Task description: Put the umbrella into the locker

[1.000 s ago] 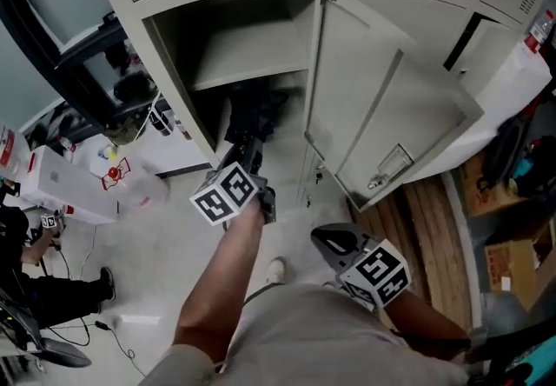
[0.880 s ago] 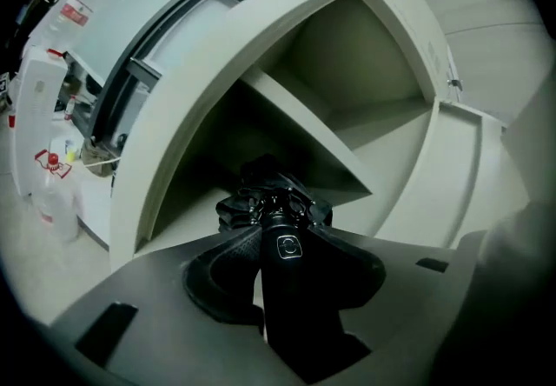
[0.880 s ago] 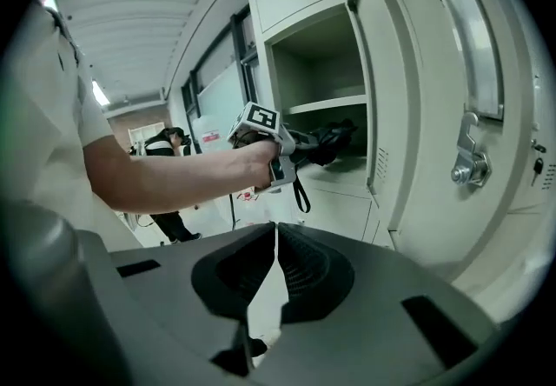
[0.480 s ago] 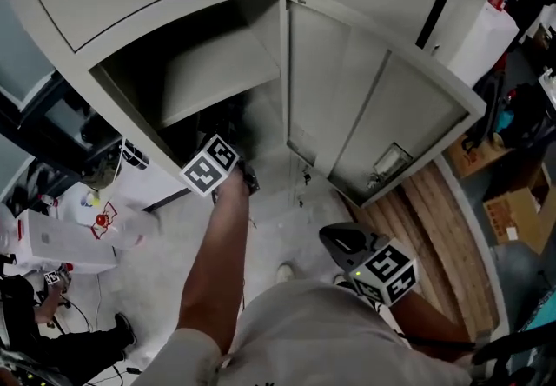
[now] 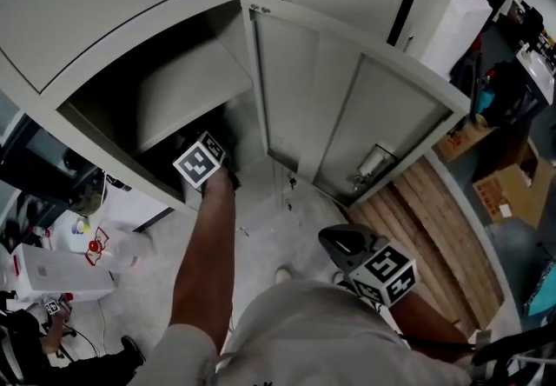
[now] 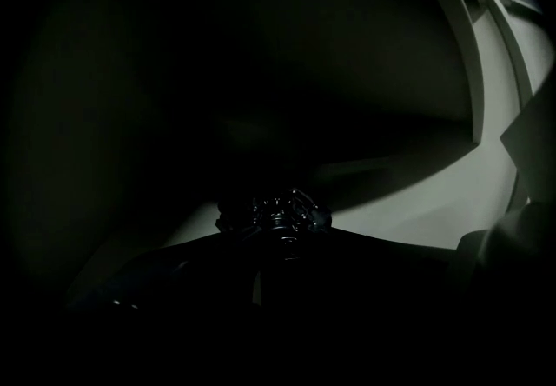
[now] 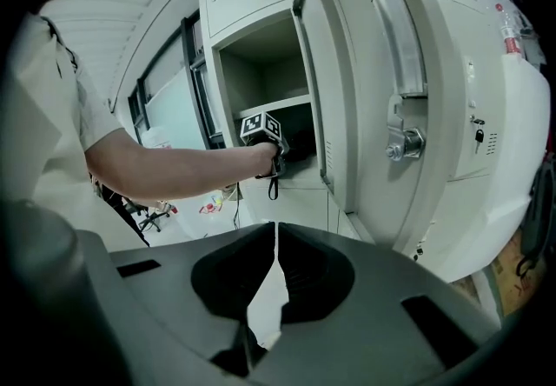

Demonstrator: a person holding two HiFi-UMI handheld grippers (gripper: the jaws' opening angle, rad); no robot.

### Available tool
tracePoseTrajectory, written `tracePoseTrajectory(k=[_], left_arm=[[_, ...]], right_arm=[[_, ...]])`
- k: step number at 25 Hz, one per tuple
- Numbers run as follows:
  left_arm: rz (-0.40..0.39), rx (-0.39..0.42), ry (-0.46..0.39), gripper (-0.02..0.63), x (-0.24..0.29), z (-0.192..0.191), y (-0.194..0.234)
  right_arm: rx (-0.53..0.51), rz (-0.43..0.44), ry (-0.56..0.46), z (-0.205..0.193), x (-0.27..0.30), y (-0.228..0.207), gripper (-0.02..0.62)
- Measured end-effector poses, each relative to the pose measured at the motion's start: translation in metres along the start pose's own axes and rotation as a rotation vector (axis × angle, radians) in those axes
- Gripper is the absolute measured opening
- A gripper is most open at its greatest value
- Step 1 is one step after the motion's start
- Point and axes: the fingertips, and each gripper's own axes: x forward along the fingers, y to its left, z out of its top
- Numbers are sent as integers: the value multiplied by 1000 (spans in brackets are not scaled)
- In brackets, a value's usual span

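Note:
The black folded umbrella (image 6: pixel 274 212) shows only in the dark left gripper view, where its rib-tip end pokes out just ahead of my left gripper (image 6: pixel 274 245), which is shut on it. In the head view that arm reaches into the lower compartment of the open grey locker (image 5: pixel 187 89). Only the gripper's marker cube (image 5: pixel 200 163) shows at the opening. The right gripper view has the same cube (image 7: pixel 261 126) in front of the compartment, with a strap (image 7: pixel 273 183) hanging below it. My right gripper (image 5: pixel 340 241) hangs low near my body, shut and empty.
The locker door (image 5: pixel 347 115) stands swung open to the right of the compartment, its latch (image 7: pixel 407 145) facing my right gripper. Cardboard boxes (image 5: pixel 508 193) and wooden planks (image 5: pixel 434 228) lie at the right. A white box (image 5: pixel 52 267) and cables sit on the floor at left.
My left arm has pushed forward into the locker, and the umbrella has gone from in front of the opening into the dark compartment. The right gripper has stayed roughly where it was.

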Motion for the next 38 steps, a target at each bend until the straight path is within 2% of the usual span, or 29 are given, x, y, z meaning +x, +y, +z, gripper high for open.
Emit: tracePoseTrajectory(k=[9,10,12,17,22,38], left_arm=[[27,102,56,186,19,-11,-6],[17,115,54,209,19,-11,-9],[-13,119,46,298,19,-9,-14],[-30,103,72,307,17,-15,-16],[43,193,63,350,6,-14,-12],[82,125,19,348,-75,-29,-41]], right_arm=[[14,7,-23,-1,-8,-7,20],[17,9,-21,-2,-10,-8,20],[20,11,-24,-4,-14,-11,20],[21,17,-29,-10,-28,-19,20],[15,31,-23,-19,-42,-27,20],[-62,171,-15,-48,-91,-44,20]])
